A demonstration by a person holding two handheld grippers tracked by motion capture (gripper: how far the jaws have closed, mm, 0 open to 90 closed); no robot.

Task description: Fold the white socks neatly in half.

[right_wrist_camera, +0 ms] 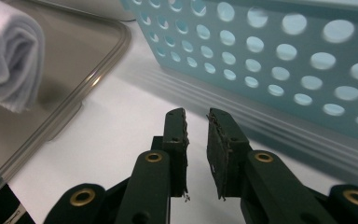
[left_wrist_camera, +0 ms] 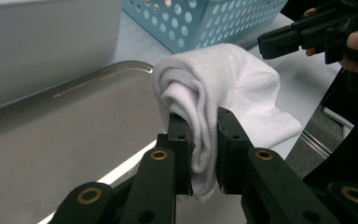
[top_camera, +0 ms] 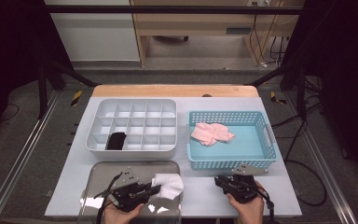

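Note:
A rolled white sock [top_camera: 170, 184] hangs over the right end of the metal tray [top_camera: 102, 170], with my left gripper [top_camera: 156, 188] shut on it. In the left gripper view the jaws of the left gripper [left_wrist_camera: 204, 135] pinch the white sock [left_wrist_camera: 223, 74] at its lower fold, just above the tray [left_wrist_camera: 51, 140]. My right gripper [top_camera: 219, 179] rests on the white table in front of the blue basket [top_camera: 233, 163]. In the right gripper view the right gripper [right_wrist_camera: 196, 119] has its jaws almost together, with a thin gap and nothing between them, pointing at the basket wall [right_wrist_camera: 270, 56].
A white divided organizer [top_camera: 130, 101] stands behind the tray, with a black item [top_camera: 116, 140] in a front-left compartment. The blue basket holds a pink cloth [top_camera: 211, 133]. Bare table lies between tray and basket.

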